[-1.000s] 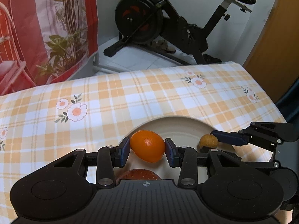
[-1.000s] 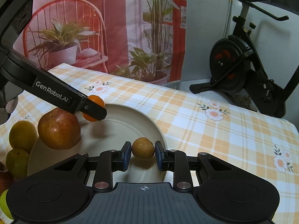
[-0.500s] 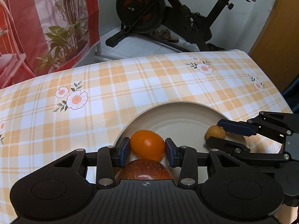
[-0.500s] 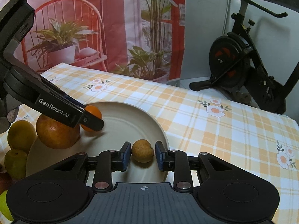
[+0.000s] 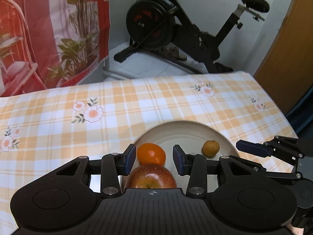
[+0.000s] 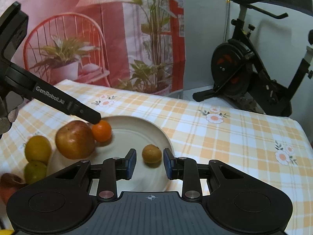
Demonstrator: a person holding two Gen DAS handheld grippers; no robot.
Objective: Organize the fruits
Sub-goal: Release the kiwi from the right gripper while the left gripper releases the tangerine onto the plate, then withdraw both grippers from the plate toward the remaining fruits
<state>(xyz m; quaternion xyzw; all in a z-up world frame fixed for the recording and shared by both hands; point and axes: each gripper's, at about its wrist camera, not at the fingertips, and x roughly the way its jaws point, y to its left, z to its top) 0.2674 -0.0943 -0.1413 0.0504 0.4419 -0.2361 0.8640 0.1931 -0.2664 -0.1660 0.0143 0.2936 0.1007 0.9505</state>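
Observation:
A cream plate (image 5: 187, 131) (image 6: 137, 123) lies on the checked tablecloth. On it rest an orange (image 5: 151, 154) (image 6: 101, 130), a red apple (image 5: 151, 178) (image 6: 74, 139) and a small brown fruit (image 5: 210, 148) (image 6: 151, 153). My left gripper (image 5: 154, 158) is open, its pads apart on either side of the orange. My right gripper (image 6: 149, 163) is open, its pads clear of the small brown fruit. The left gripper's finger shows in the right wrist view (image 6: 58, 101) above the apple.
A yellow fruit (image 6: 38, 149) and a green-yellow fruit (image 6: 35, 171) lie left of the plate, with a reddish one (image 6: 7, 184) at the frame edge. An exercise bike (image 5: 176, 33) stands beyond the table's far edge. A printed curtain (image 6: 97, 29) hangs at the back left.
Both grippers have opened. The orange and the small brown fruit now rest on the plate, and both grippers have drawn back a little.

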